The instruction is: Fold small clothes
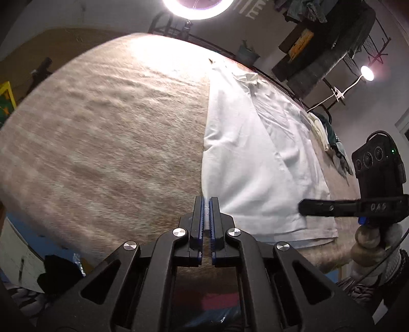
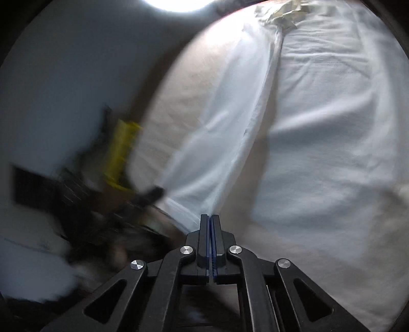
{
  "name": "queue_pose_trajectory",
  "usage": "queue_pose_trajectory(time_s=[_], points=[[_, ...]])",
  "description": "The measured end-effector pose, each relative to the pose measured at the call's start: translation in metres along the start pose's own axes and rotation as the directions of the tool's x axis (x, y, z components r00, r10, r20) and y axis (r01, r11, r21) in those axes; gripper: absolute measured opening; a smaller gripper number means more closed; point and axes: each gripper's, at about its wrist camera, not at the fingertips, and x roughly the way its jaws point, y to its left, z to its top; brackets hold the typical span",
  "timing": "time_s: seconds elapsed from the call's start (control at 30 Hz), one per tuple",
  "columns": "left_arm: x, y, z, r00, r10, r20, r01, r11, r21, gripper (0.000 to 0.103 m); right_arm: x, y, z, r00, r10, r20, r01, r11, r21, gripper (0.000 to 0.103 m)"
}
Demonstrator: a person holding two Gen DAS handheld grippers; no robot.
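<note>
Both tools clenched, the left gripper (image 1: 206, 204) pinching the white shirt (image 1: 255, 153) at its 6 o'clock hem on the tan blanket (image 1: 102, 127), the right gripper (image 2: 210, 222) apparently empty; a hurried pull could bunch the fabric.

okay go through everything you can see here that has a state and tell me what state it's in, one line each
White shirt: spread flat on the brown cover, collar at the far end, one side folded in.
Left tongs: shut on the near edge of the shirt.
Right tongs: shut, tips at the shirt's sleeve; a grip cannot be told through the blur.
Ring lamp: lit.
Small lamp: lit.
Pile of clothes: crumpled, unfolded.
</note>
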Motion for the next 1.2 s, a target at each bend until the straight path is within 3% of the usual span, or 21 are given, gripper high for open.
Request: queue_pose_trajectory(time_s=[0.13,0.3,0.33,0.37,0.43,0.57,0.63,0.77,0.93,1.2], points=[[0.015,-0.002,-0.009,0.998,0.050,-0.040,-0.048,0.998,0.034,0.001,0.012,-0.005,-0.005,0.995,-0.092,-0.023,0.092,0.996,-0.021,0.000],[0.011,-0.005,-0.011,0.992,0.128,-0.019,-0.126,0.988,0.086,0.002,0.024,-0.004,-0.007,0.983,-0.172,-0.058,0.167,0.983,-0.076,0.004],[0.007,-0.005,-0.010,0.988,0.156,-0.001,-0.155,0.983,0.095,0.002,0.023,0.000,-0.007,0.981,-0.183,-0.058,0.177,0.979,-0.097,0.008],[0.002,-0.006,-0.010,0.986,0.168,0.016,-0.169,0.981,0.099,0.002,0.022,0.004,-0.006,0.979,-0.200,-0.048,0.193,0.974,-0.119,0.023],[-0.006,-0.009,-0.009,0.986,0.159,0.050,-0.163,0.981,0.107,0.002,0.008,0.011,-0.010,0.977,-0.215,0.004,0.213,0.965,-0.156,0.039],[-0.018,-0.037,-0.007,0.988,0.089,0.130,-0.113,0.974,0.197,0.002,-0.031,0.015,-0.016,0.968,-0.222,0.116,0.242,0.948,-0.207,0.039],[-0.017,-0.059,-0.008,0.990,0.031,0.139,-0.066,0.964,0.257,0.002,-0.056,0.015,-0.019,0.946,-0.259,0.194,0.299,0.929,-0.216,0.040],[-0.001,-0.101,-0.009,0.993,-0.036,0.112,-0.004,0.939,0.343,0.002,-0.116,0.005,-0.025,0.878,-0.304,0.369,0.381,0.912,-0.155,0.050],[0.028,-0.157,-0.020,0.993,-0.105,0.045,0.075,0.897,0.436,0.002,-0.180,-0.019,-0.026,0.815,-0.342,0.467,0.417,0.907,-0.064,0.053],[0.071,-0.234,-0.053,0.982,-0.164,-0.090,0.186,0.799,0.572,0.002,-0.254,-0.064,-0.026,0.778,-0.401,0.483,0.463,0.886,-0.009,0.053]])
